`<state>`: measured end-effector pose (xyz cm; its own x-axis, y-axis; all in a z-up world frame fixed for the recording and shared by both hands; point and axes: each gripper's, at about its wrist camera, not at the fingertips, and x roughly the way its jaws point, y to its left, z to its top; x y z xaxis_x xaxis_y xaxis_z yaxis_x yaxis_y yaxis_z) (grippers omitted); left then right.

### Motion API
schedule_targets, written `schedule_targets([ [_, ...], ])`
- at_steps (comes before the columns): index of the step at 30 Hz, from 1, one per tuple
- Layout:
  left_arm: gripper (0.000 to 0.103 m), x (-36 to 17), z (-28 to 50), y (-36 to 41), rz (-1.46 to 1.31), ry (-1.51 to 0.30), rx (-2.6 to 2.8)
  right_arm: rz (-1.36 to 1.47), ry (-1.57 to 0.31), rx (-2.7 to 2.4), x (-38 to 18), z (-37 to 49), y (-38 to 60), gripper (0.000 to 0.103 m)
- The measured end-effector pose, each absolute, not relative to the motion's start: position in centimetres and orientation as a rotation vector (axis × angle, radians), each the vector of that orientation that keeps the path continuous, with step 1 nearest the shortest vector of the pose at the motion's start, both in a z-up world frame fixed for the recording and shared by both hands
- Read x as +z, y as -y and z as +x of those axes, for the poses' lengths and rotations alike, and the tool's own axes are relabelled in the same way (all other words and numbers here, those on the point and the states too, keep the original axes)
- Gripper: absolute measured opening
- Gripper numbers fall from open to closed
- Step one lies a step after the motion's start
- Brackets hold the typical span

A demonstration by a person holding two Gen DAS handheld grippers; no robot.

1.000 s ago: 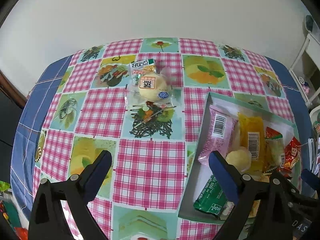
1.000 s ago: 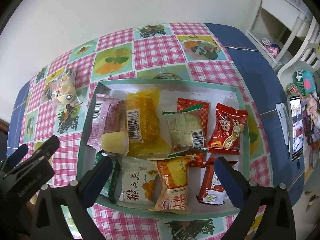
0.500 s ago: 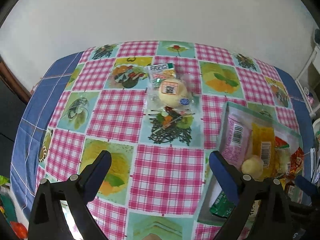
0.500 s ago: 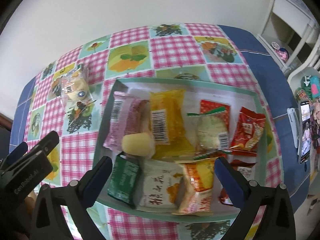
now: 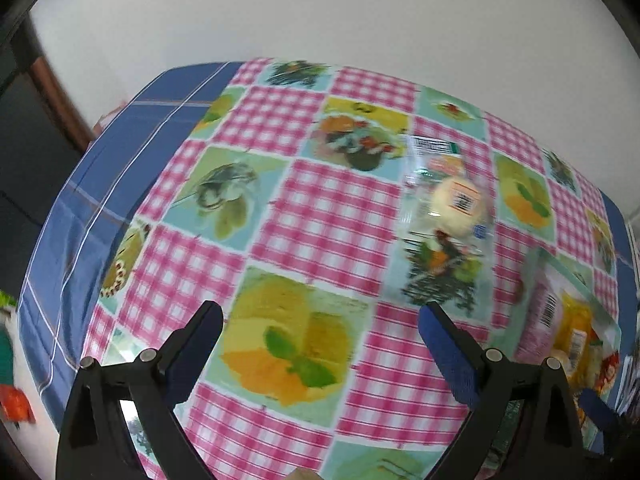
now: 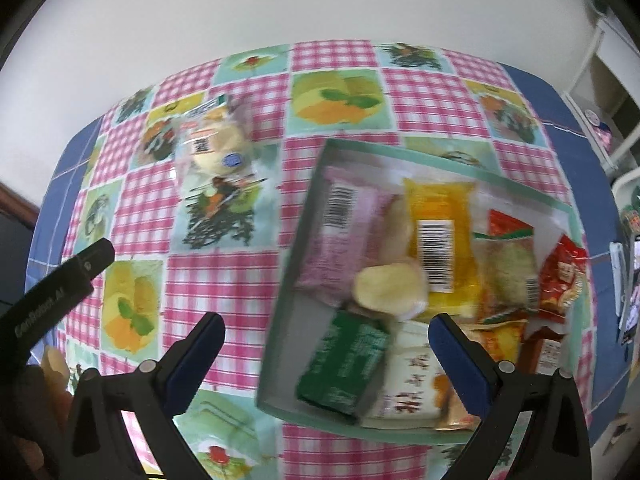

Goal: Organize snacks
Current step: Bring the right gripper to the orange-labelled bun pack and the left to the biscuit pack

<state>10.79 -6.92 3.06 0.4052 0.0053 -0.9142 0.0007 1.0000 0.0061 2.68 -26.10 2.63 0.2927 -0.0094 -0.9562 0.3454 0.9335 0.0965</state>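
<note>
A round yellow bun in clear wrap lies loose on the patterned tablecloth, with a smaller green-edged packet just behind it. A pale green tray holds several snack packs, among them a pink one, a yellow one and a green one. My left gripper hovers open over bare cloth, left of and nearer than the bun. Over the tray's near left corner my right gripper is open and empty. The left view shows only the tray's left part.
The table's blue cloth border marks its left edge, with a dark doorway beyond. A white wall backs the table. White furniture and a phone sit off the right side. The left gripper's body shows at the right view's left edge.
Both grippers have swung to the left; the tray slid rightward in both views and the bun moved right in the left view. Jaws stayed open. No snack has moved on the table.
</note>
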Motion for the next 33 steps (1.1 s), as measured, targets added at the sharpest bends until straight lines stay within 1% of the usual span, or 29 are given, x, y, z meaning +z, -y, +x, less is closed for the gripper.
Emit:
schedule_targets([
  [6,0.098,1.9,11.8,4.5,-0.003,-1.182,0.06,0.301,-1.268,-0.202,2.1,3.7,24.2,0.103],
  [15,0.098,0.7,12.5,3.4,0.02,-1.201,0.091,0.299,-1.274,-0.151,1.1,5.2,22.1,0.103],
  [24,0.098,0.9,13.7,4.1,0.002,-1.16,0.076,0.291,-1.145,-0.158,2.0,6.7,22.8,0.103],
  [33,0.098,1.8,15.1,5.2,-0.027,-1.088,0.047,0.302,-1.074,-0.166,2.5,8.4,23.8,0.103],
])
